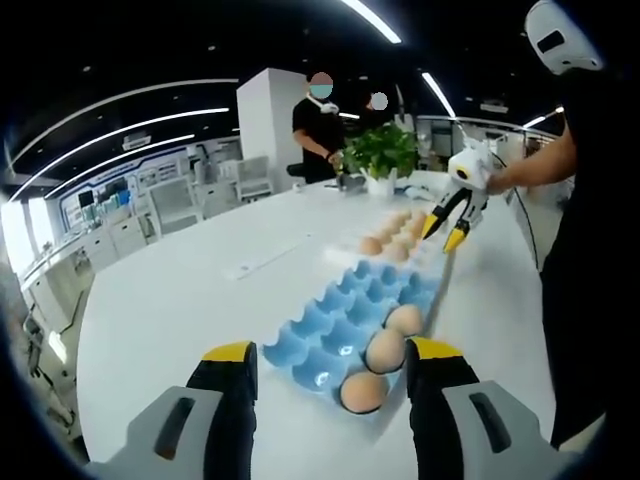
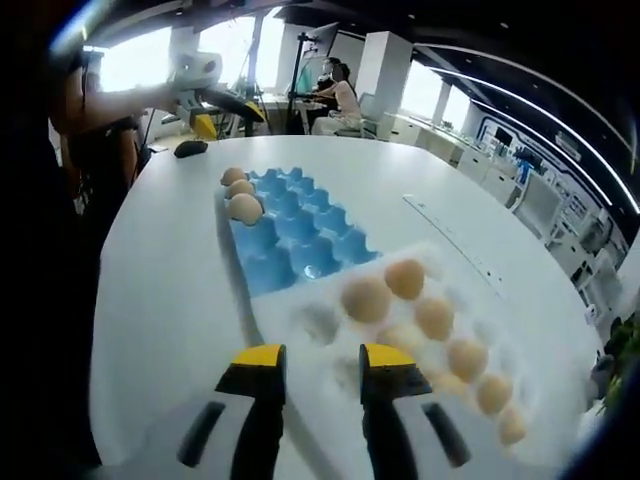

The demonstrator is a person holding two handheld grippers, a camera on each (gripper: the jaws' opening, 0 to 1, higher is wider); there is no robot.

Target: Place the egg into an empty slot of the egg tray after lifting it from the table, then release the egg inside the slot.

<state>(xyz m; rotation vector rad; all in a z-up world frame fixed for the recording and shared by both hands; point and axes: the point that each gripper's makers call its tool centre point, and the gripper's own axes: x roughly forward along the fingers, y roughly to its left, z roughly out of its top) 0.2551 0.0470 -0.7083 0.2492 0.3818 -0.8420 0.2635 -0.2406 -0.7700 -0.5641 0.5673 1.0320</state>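
While the left tool hangs above the white bench with its yellow-tipped jaws wide apart and nothing between them, the blue egg tray lies just ahead of it. Three brown eggs sit in the tray's slots along the edge nearest the right-hand jaw, the closest egg just ahead of the jaw tips, the second egg and third egg in line beyond it. Past the blue tray lies a white tray carrying more eggs, and above its far end the right tool hovers, held by a person in dark clothes. Farther off stand a potted plant and another person.

From the right gripper view, the right tool likewise has its jaws parted and empty. Directly ahead of and beneath its tips is the white tray, with loose brown eggs in its hollows toward the right-hand jaw. Beyond it the blue egg tray shows its three filled slots at the far left corner, and farther still the left tool hangs above the bench.
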